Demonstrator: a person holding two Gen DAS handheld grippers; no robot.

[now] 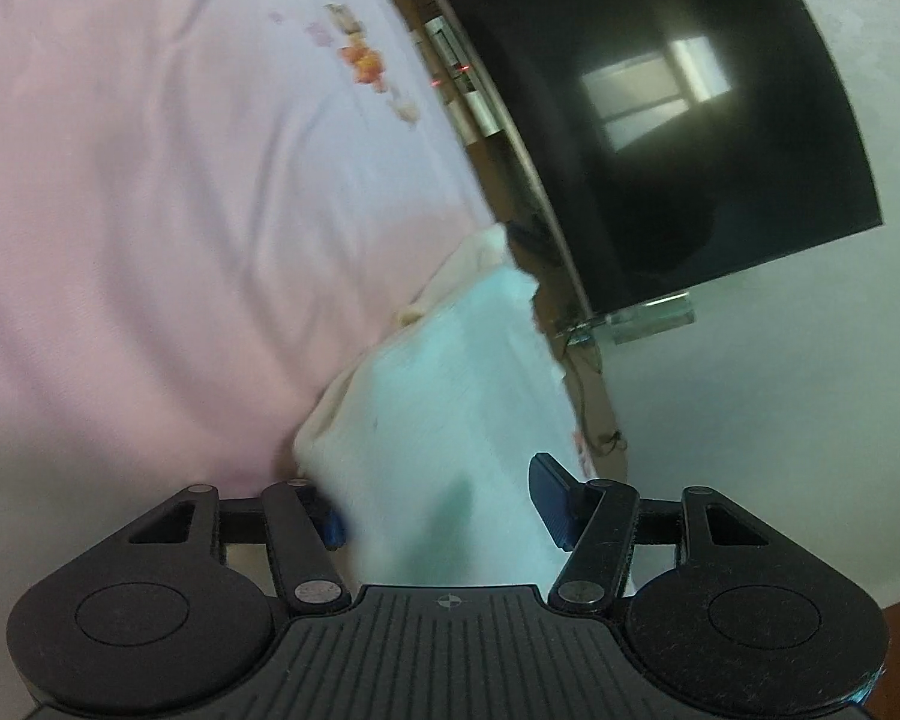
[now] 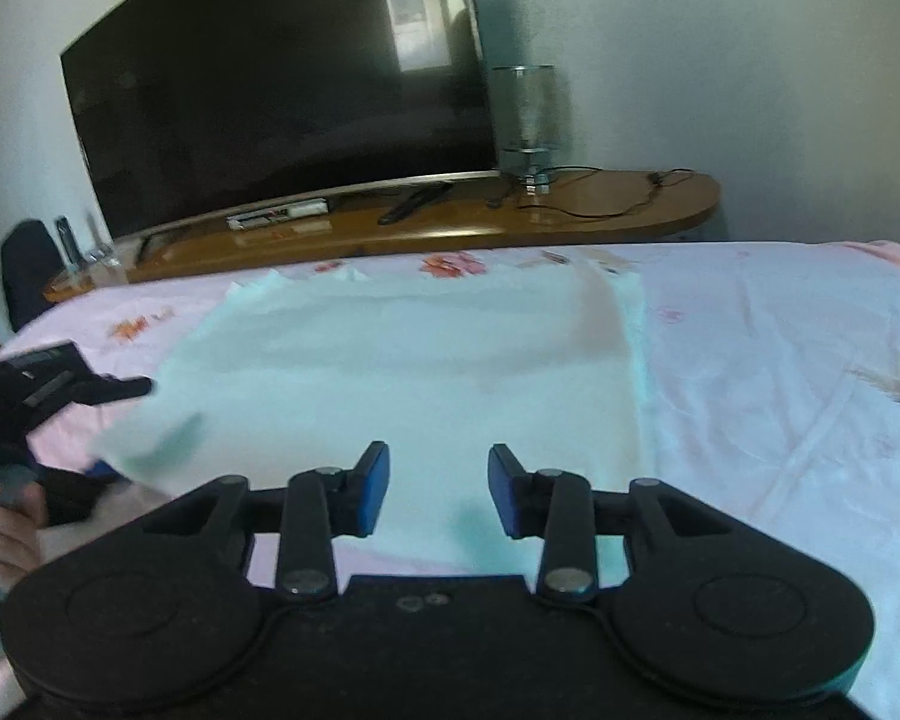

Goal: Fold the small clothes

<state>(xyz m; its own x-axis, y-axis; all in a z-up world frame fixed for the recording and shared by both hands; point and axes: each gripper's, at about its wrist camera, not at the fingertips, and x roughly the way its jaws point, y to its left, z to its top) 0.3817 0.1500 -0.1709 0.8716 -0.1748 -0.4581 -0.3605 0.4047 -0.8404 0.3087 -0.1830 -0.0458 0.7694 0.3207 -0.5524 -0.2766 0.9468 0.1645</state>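
A bed under a pink flowered sheet fills the near scene, with a dark television on a long wooden stand beyond it. A pale mint garment lies spread across the bed. Its near left corner is lifted and passes between the left tongs; whether their pads press it I cannot tell. The right tongs hover over its near edge, blue pads apart, holding nothing.

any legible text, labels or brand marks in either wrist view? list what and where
None readable.
Left gripper: pale label patches on its body, blurred.
Box under the TV: markings too small to read.
Bedsheet: floral print only, no words.
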